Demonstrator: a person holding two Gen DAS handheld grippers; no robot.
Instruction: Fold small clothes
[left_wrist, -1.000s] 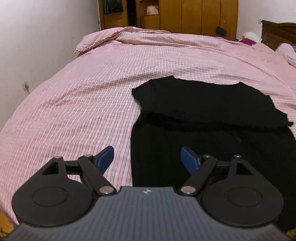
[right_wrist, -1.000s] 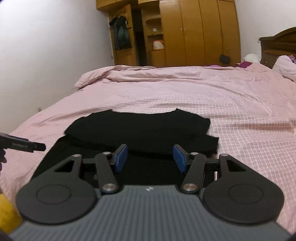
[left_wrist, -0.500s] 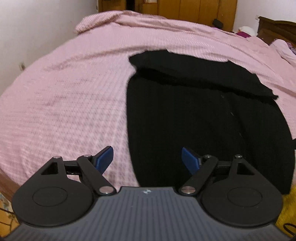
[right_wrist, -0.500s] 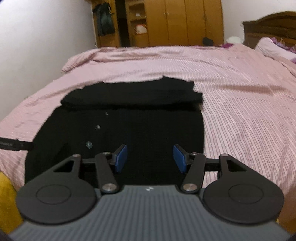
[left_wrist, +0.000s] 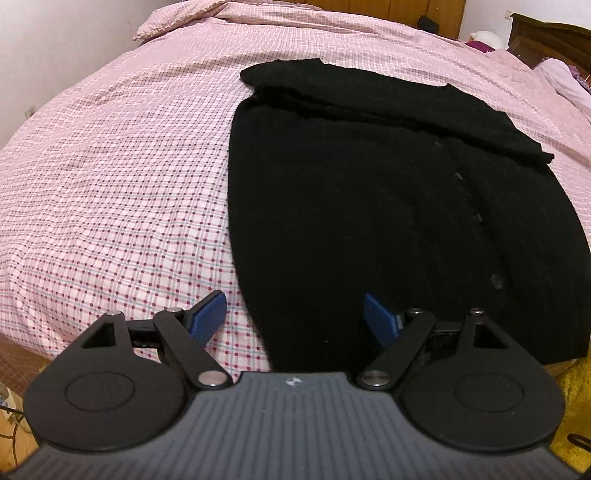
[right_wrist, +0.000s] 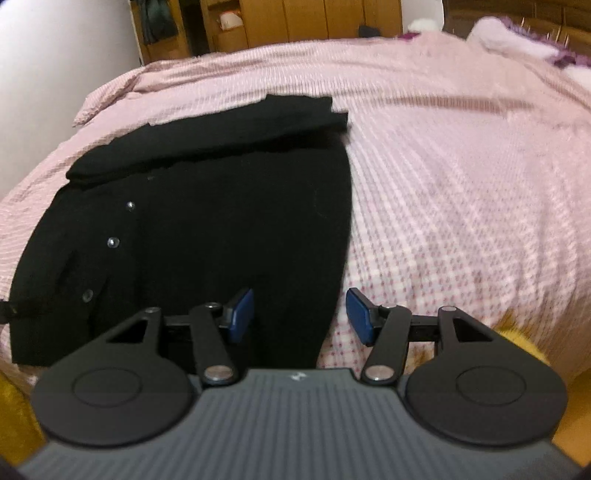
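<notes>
A black cardigan (left_wrist: 388, 206) is lying flat on the pink checked bed (left_wrist: 110, 184), sleeves folded across its top. The left gripper (left_wrist: 295, 319) and right gripper (right_wrist: 300, 314) are hovering over its near corners, jaws apart, gripping nothing.

Left gripper (left_wrist: 293, 319) with matte black linkage arms, two round black discs, silver pivot pins, ribbed blue pads (left_wrist: 207, 316), grey ridged housing with a small white logo, right gripper (right_wrist: 299, 315) the same build, blue pads (right_wrist: 360, 319)
</notes>
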